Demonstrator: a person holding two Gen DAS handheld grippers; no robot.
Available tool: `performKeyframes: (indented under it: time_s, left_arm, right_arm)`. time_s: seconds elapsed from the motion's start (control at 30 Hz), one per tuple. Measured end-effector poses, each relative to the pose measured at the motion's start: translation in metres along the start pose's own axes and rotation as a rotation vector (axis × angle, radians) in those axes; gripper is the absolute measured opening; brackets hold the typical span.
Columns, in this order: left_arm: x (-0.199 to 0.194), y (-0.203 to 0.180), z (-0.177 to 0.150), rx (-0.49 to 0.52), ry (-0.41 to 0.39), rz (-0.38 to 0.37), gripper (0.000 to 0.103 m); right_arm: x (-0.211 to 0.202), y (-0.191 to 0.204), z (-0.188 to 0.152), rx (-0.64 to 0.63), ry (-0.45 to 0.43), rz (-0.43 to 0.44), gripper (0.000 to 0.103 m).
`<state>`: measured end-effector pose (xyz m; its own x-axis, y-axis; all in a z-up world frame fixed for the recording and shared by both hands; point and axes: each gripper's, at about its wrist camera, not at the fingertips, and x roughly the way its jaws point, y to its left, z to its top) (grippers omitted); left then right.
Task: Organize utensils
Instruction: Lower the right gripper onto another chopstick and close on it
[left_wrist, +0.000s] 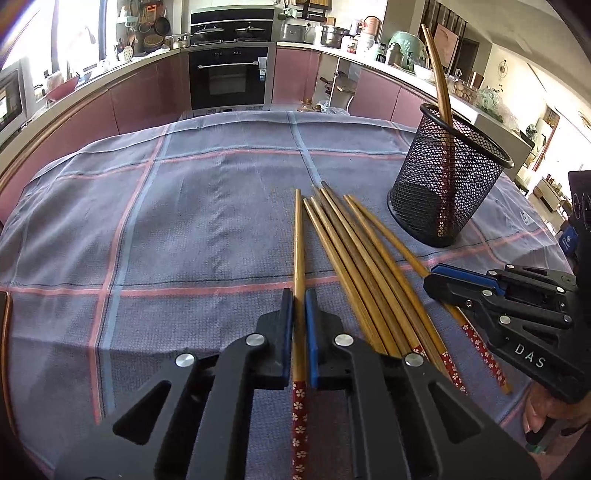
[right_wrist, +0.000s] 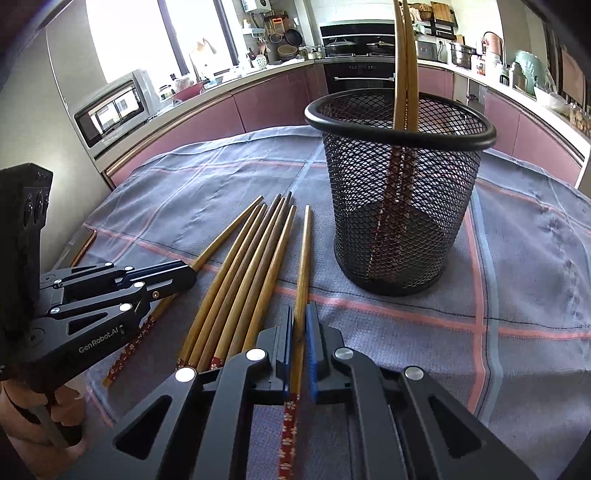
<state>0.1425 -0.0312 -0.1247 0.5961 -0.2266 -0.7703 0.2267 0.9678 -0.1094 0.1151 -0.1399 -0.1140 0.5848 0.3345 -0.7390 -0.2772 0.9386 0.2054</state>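
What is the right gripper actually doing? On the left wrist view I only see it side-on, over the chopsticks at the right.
Observer: In the right wrist view, the right gripper has its pads closed on the rightmost chopstick, near the patterned end.
Operator: Is there anything in the mesh holder besides those two sticks?
Observer: The right view looks through the mesh holder and shows only two chopsticks inside, patterned ends down.
Operator: Who holds my gripper?
Observer: A bare hand grips the handle of the left gripper, which is closed on the leftmost chopstick.
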Motion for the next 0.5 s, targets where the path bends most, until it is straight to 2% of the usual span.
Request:
performKeyframes:
  time_s: [0.13, 0.27, 0.5]
  left_arm:
    - [-0.009, 0.001, -0.003, -0.015, -0.027, -0.019, 0.008]
    - [-0.017, -0.003, -0.006, 0.01, -0.032, -0.057, 0.008]
    - [-0.012, -0.012, -0.016, 0.057, 0.009, -0.088, 0.008]
  right_arm:
    - [-0.011, -0.002, 0.0, 0.016, -0.036, 0.023, 0.006]
    - [-0.023, 0.006, 0.002, -0.027, -0.059, 0.073, 0.006]
    - [-0.015, 0.018, -0.003, -0.109, 0.007, 0.085, 0.006]
